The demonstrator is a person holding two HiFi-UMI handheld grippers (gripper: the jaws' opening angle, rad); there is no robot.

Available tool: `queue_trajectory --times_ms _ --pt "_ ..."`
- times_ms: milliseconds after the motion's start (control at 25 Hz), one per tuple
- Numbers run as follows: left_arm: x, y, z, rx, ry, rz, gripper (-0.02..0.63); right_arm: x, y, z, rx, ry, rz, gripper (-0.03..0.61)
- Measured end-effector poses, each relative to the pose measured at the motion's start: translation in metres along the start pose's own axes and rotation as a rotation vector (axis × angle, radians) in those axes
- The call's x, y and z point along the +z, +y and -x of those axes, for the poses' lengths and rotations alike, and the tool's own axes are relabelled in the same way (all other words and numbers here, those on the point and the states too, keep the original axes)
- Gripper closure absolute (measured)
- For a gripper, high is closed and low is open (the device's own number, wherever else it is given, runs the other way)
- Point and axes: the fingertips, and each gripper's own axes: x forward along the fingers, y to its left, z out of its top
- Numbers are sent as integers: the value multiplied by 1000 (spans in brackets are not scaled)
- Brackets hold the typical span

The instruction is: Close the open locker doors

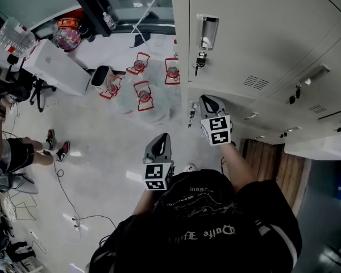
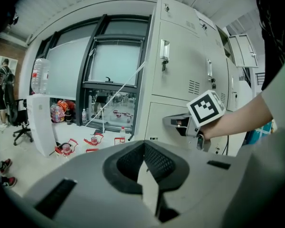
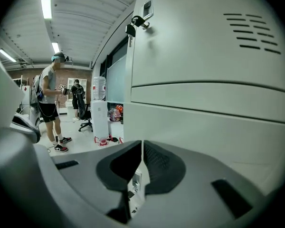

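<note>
Left gripper (image 2: 143, 160): fingers pressed together, nothing between them. It hangs in open air, pointing toward the lockers (image 1: 273, 33) and touching nothing.

Right gripper (image 3: 141, 158): fingers also pressed together and empty. Its tips are just beside a lower door (image 3: 204, 132) that already looks closed, with that door's latch (image 1: 192, 114) close by. Can't tell whether the tips touch the panel.

The open door (image 2: 242, 51) is an upper one, swung out farther right along the row and well apart from both grippers.

Risks:
- Closed tips on smooth painted metal could skid off when pushing.
- A hard shove could make the door bounce back open.
- Reaching right past the row could snag a key (image 1: 199, 62) hanging from a lock.
- The left gripper sits near the right forearm (image 2: 237, 120), so a collision is possible if both swing right.
</note>
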Motion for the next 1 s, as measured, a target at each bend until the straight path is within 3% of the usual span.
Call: queue_trajectory --times_ms 160,560,760,1000 --pt "3 -2 0 -12 -9 35 606 8 -12 -4 -29 -6 -6 565" --pt "10 -19 -8 -73 -15 10 606 6 -11 3 -16 34 -112 571" --pt "24 -43 -18 -152 -46 46 606 6 -1 42 30 15 -140 571" --pt "41 -92 -35 -279 -28 -9 606 13 -27 117 -57 -41 -256 570"
